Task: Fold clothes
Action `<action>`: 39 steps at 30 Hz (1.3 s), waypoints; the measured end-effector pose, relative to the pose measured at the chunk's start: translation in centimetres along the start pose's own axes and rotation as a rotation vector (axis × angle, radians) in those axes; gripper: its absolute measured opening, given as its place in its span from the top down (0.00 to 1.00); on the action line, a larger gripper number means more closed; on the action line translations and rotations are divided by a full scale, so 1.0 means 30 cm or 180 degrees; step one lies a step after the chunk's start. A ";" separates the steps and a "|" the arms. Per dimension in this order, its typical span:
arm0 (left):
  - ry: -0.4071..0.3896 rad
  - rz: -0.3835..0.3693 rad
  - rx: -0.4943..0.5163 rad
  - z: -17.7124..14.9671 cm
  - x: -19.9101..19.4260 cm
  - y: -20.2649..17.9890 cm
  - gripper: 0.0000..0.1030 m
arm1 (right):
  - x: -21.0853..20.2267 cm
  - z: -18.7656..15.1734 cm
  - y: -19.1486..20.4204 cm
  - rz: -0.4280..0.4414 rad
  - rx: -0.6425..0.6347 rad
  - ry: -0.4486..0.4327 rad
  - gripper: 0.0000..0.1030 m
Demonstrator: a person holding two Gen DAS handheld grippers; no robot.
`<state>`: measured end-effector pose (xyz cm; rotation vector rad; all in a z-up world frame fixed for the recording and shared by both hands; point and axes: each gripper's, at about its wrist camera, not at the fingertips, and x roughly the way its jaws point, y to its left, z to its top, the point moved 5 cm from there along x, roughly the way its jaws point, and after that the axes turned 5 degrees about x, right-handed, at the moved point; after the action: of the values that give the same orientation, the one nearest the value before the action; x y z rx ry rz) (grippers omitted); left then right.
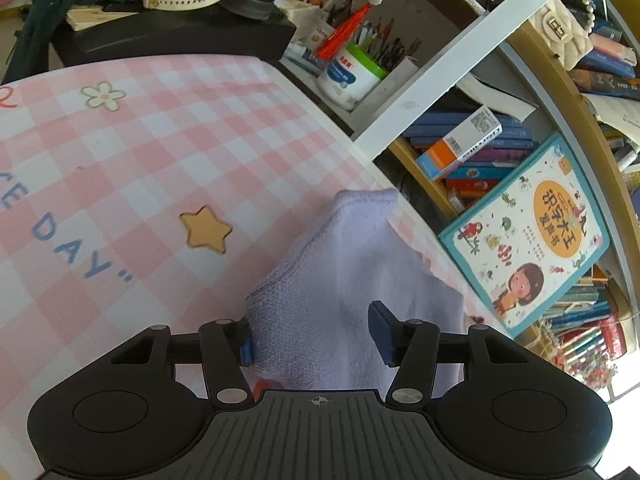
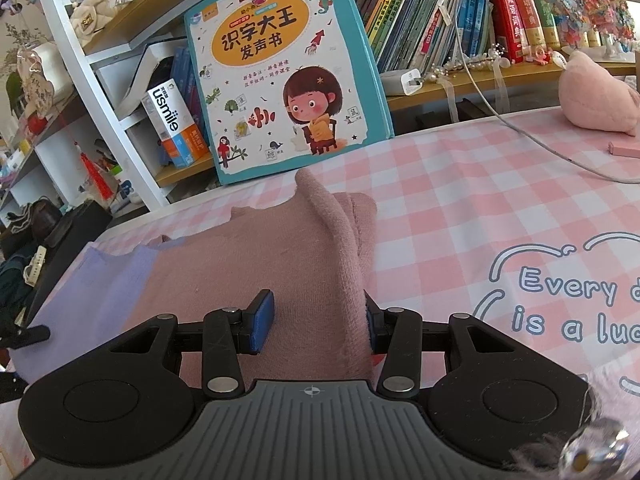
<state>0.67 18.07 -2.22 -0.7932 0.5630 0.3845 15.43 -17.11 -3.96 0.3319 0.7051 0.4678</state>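
Pink checked tablecloth [image 2: 460,184] before crowded bookshelves [image 2: 460,20]; both hand-held grippers [image 1: 316,332] [image 2: 318,320] spread over folded cloth [image 2: 260,264].

Two cloths, lilac [image 1: 340,280] and pink [image 2: 280,264]; two tools [image 1: 316,334] [image 2: 320,320].

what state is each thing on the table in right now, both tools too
left tool: open, lavender cloth between its pads, not pinched
right tool: jaws apart, pink garment between them, grip unclear
lavender cloth: bunched into a raised fold on the table
pink garment: partly folded, a thick ridge of layers along one edge
picture book: closed, upright, leaning against the shelf
white cable: trailing loose across the checked table cover
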 end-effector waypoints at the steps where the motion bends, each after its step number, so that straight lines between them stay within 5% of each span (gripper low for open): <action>1: 0.0025 0.0001 -0.0010 -0.004 -0.009 0.004 0.47 | 0.001 0.000 0.001 0.0006 0.0001 0.0003 0.60; 12: 0.0273 0.0042 -0.0292 -0.012 -0.109 0.085 0.43 | 0.000 -0.002 0.004 0.0023 0.0007 0.0011 0.60; 18: 0.0429 -0.0275 -0.0592 -0.063 -0.104 0.064 0.43 | 0.000 -0.002 0.004 0.0024 0.0004 0.0012 0.60; 27: 0.0058 -0.0216 -0.0623 -0.008 -0.014 0.047 0.46 | -0.003 -0.013 0.022 0.0075 -0.0034 0.0053 0.60; 35: -0.0085 -0.0226 -0.0577 0.040 0.071 0.036 0.55 | 0.002 -0.027 0.054 0.0103 -0.0129 0.0070 0.60; 39: -0.0186 -0.0185 -0.0219 0.054 0.076 0.001 0.80 | 0.009 -0.032 0.070 0.0079 -0.0162 0.0037 0.60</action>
<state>2.98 19.56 -2.70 -0.8599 0.4730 0.3740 14.32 -15.06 -3.87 0.2906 0.7000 0.5108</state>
